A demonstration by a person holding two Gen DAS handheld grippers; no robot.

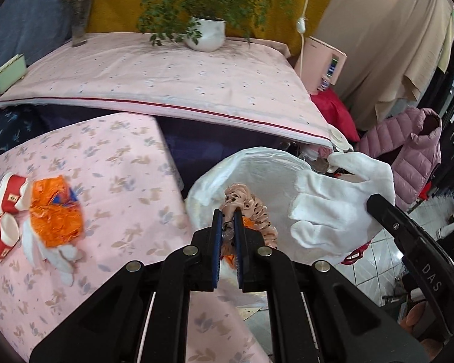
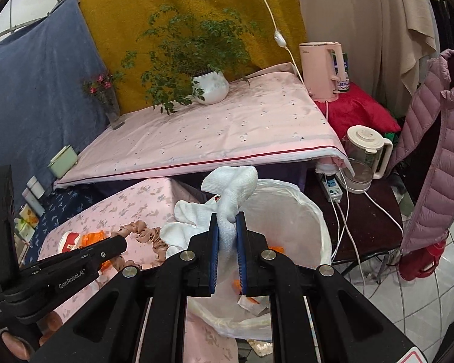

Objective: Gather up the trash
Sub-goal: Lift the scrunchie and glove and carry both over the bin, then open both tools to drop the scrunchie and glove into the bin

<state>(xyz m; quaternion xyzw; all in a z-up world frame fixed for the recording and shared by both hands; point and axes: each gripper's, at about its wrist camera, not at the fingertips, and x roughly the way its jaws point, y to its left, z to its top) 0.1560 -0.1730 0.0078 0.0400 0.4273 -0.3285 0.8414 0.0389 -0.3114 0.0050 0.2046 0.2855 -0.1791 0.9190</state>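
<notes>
Both grippers matte black plastic. Left gripper and right gripper: jaws lined with blue ribbed pads, linkage arms pinned by round silver bolts. Right unit's side arm prints white "DAS"; left unit's reads "GenRobot.AI", small screws beside. Bare skin fingers at bottom left.
</notes>
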